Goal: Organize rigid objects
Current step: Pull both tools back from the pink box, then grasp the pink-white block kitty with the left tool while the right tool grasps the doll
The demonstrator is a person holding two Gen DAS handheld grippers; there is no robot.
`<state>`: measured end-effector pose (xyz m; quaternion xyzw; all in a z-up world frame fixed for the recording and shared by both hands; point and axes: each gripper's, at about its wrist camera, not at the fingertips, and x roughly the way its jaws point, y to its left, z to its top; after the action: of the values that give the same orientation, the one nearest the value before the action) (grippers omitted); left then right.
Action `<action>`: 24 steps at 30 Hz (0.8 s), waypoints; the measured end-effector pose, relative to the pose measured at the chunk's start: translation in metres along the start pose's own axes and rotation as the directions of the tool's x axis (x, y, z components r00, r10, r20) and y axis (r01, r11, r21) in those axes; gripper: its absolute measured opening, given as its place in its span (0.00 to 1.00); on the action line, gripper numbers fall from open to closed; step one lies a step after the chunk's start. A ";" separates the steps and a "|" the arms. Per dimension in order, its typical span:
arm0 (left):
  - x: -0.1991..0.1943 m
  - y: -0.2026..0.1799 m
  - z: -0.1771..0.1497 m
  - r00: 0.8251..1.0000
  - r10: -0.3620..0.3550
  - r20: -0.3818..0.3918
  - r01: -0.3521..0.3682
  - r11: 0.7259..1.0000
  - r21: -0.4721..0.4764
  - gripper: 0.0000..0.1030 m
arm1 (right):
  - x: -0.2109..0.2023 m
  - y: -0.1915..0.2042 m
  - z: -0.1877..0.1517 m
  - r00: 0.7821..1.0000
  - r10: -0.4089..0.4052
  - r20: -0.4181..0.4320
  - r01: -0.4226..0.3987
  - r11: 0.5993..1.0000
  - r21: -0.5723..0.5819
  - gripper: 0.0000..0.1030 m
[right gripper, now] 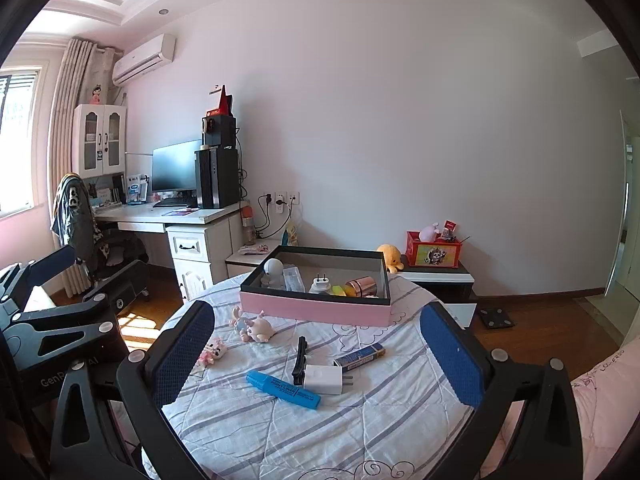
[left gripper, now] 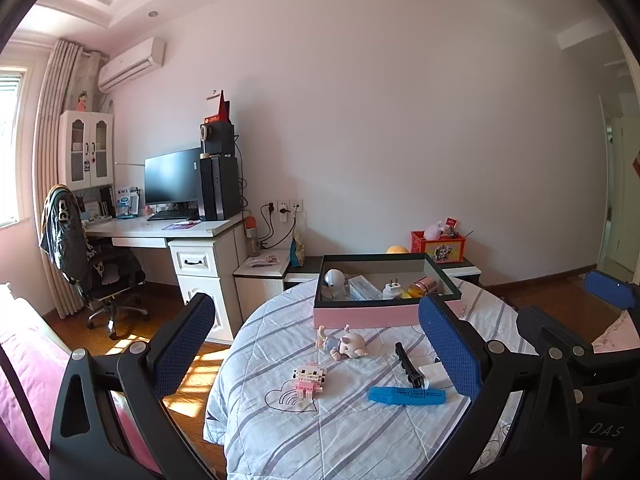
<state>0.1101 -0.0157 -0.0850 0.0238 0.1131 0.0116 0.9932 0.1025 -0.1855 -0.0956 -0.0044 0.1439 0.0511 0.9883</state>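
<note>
A pink box with a dark rim (left gripper: 366, 317) (right gripper: 316, 309) stands at the far side of a round table with a striped cloth (left gripper: 340, 432) (right gripper: 360, 420). It holds a white round figure (right gripper: 273, 269), a white plug (right gripper: 320, 284), a copper can (right gripper: 362, 286) and other small items. On the cloth lie a pig doll (left gripper: 346, 346) (right gripper: 256, 329), a pink block toy (left gripper: 307, 380) (right gripper: 214, 351), a black clip (left gripper: 408, 364) (right gripper: 300, 360), a white charger (right gripper: 326, 379), a blue highlighter (left gripper: 406, 395) (right gripper: 283, 390) and a small blue box (right gripper: 359, 356). My left gripper (left gripper: 318, 344) and right gripper (right gripper: 318, 350) are open and empty above the near side.
A desk with a monitor (left gripper: 172, 178) and an office chair (left gripper: 92, 264) stand at the left. A low cabinet with a red box (left gripper: 438, 246) stands behind the table. A pink bed (right gripper: 600, 400) lies at the right. Wooden floor surrounds the table.
</note>
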 end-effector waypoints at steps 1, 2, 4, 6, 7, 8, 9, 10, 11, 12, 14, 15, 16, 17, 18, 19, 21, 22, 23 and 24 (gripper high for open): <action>0.003 0.000 -0.001 1.000 0.000 -0.006 0.000 1.000 0.001 1.00 | 0.002 -0.001 -0.001 1.000 0.000 -0.006 0.000 1.000 0.001 1.00; 0.006 0.000 -0.003 1.000 -0.001 -0.014 0.001 1.000 0.002 1.00 | 0.004 -0.001 -0.003 1.000 0.000 -0.011 0.000 1.000 0.001 1.00; 0.012 0.000 -0.009 0.999 -0.009 -0.032 0.009 1.000 -0.002 1.00 | 0.010 -0.002 -0.007 1.000 0.003 -0.023 -0.003 1.000 0.002 1.00; 0.022 0.001 -0.016 0.998 -0.018 -0.063 0.017 1.000 -0.003 1.00 | 0.018 -0.003 -0.012 0.999 0.008 -0.044 -0.007 1.000 0.004 1.00; 0.026 0.003 -0.019 0.996 -0.023 -0.081 0.023 1.000 -0.006 1.00 | 0.023 -0.004 -0.015 0.998 0.011 -0.060 -0.010 1.000 0.007 1.00; 0.032 0.003 -0.023 0.994 -0.027 -0.101 0.026 1.000 -0.007 1.00 | 0.028 -0.004 -0.018 0.997 0.011 -0.074 -0.011 1.000 0.009 1.00; 0.037 0.003 -0.028 0.992 -0.030 -0.119 0.029 1.000 -0.009 1.00 | 0.033 -0.003 -0.021 0.996 0.015 -0.087 -0.014 1.000 0.009 1.00; 0.042 0.004 -0.032 0.990 -0.036 -0.137 0.035 0.999 -0.011 1.00 | 0.038 -0.003 -0.024 0.995 0.021 -0.101 -0.020 1.000 0.011 1.00; 0.047 0.005 -0.036 0.987 -0.043 -0.155 0.042 0.999 -0.011 1.00 | 0.043 -0.004 -0.028 0.993 0.024 -0.114 -0.023 1.000 0.013 1.00; 0.052 0.005 -0.040 0.984 -0.053 -0.173 0.051 0.999 -0.014 1.00 | 0.048 -0.004 -0.031 0.992 0.029 -0.126 -0.027 1.000 0.014 1.00; 0.064 0.006 -0.047 0.972 -0.075 -0.223 0.071 0.997 -0.028 1.00 | 0.059 -0.005 -0.037 0.988 0.036 -0.153 -0.033 0.999 0.022 1.00; 0.070 0.007 -0.051 0.966 -0.088 -0.244 0.081 0.996 -0.037 1.00 | 0.065 -0.007 -0.040 0.985 0.039 -0.167 -0.035 0.999 0.028 1.00; 0.075 0.008 -0.054 0.960 -0.100 -0.260 0.092 0.995 -0.041 1.00 | 0.070 -0.009 -0.043 0.983 0.043 -0.179 -0.038 0.999 0.034 1.00; 0.080 0.008 -0.058 0.957 -0.101 -0.272 0.094 0.995 -0.039 1.00 | 0.075 -0.010 -0.046 0.980 0.044 -0.193 -0.037 0.999 0.039 1.00; 0.084 0.009 -0.061 0.955 -0.093 -0.280 0.087 0.996 -0.036 1.00 | 0.080 -0.012 -0.049 0.978 0.045 -0.203 -0.037 0.998 0.042 1.00; 0.089 0.011 -0.064 0.953 -0.084 -0.291 0.078 0.996 -0.033 1.00 | 0.084 -0.014 -0.051 0.976 0.044 -0.213 -0.035 0.998 0.045 1.00; 0.100 0.015 -0.070 0.946 -0.068 -0.318 0.060 0.998 -0.034 1.00 | 0.092 -0.019 -0.057 0.972 0.041 -0.233 -0.030 0.998 0.053 1.00; 0.106 0.017 -0.073 0.940 -0.062 -0.337 0.052 0.998 -0.039 1.00 | 0.096 -0.021 -0.060 0.970 0.039 -0.242 -0.026 0.998 0.059 1.00; 0.112 0.019 -0.077 0.934 -0.059 -0.353 0.046 0.998 -0.046 1.00 | 0.101 -0.024 -0.063 0.967 0.037 -0.254 -0.022 0.998 0.064 1.00; 0.117 0.021 -0.080 0.928 -0.058 -0.368 0.041 0.998 -0.054 1.00 | 0.105 -0.026 -0.065 0.964 0.036 -0.264 -0.018 0.997 0.070 1.00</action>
<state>0.2057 0.0118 -0.1882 -0.0042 0.2979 -0.0068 0.9546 0.1865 -0.2028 -0.1884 0.0239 0.2766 0.0586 0.9589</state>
